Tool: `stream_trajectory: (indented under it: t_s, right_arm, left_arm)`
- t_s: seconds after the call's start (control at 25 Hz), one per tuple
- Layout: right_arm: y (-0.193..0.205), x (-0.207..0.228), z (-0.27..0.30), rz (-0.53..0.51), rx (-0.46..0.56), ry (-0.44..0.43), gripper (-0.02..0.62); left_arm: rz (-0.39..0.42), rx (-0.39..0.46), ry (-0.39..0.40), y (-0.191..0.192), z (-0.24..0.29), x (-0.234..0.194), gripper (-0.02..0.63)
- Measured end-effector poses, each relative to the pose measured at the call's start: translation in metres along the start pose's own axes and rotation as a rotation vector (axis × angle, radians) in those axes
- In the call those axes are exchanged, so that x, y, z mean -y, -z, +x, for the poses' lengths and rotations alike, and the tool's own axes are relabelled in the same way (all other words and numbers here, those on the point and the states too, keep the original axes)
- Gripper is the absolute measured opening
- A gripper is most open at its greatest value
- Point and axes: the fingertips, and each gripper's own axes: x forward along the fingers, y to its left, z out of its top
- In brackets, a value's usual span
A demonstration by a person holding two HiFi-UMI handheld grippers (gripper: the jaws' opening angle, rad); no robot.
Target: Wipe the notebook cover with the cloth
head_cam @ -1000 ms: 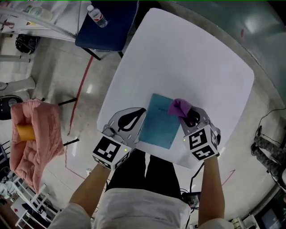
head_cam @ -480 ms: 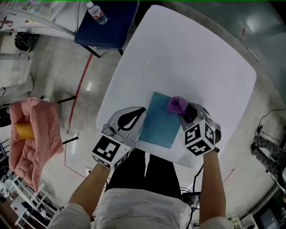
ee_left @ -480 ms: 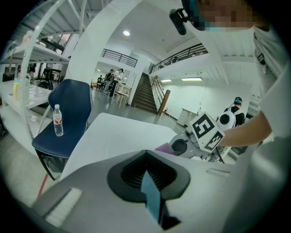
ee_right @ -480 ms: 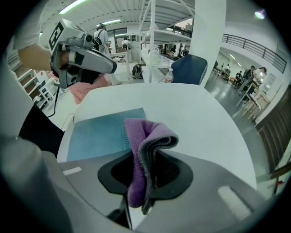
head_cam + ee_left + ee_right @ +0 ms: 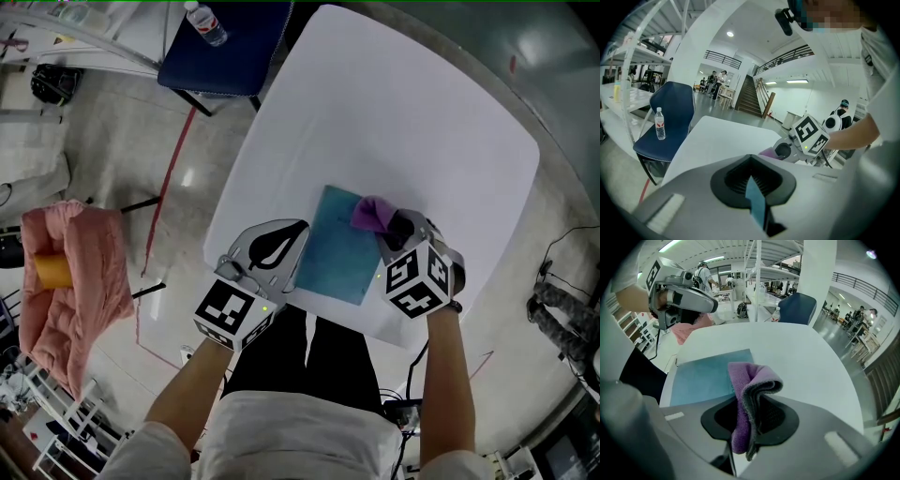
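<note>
Since a second ago the right claw (image 5: 392, 234) has slid a little toward the far edge of the notebook (image 5: 337, 248), taking the purple cloth (image 5: 372, 213) over its far right corner, so the wiping seems under way. In the head view the left claw (image 5: 291, 251) sits at the notebook's left edge on the white counter (image 5: 403, 112). Only the left gripper view shows its jaws pinching that teal edge. The right gripper view shows its jaws pressed on the folded cloth, with most of the cover lying bare beyond.

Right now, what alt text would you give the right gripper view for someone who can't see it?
The right gripper holds a folded purple fleece cloth between its fingers, the cloth reaching over the right edge of a flat teal notebook on a rounded white table.
</note>
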Motion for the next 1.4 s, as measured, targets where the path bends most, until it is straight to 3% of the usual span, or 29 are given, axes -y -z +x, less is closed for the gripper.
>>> stream_trajectory:
  t_s: [1.4]
  right_arm:
    - [0.022,-0.093,-0.013,-0.002,-0.051,-0.157,0.104]
  left_arm:
    - [0.025,-0.018,0.05,0.012,-0.003,0.028,0.0]
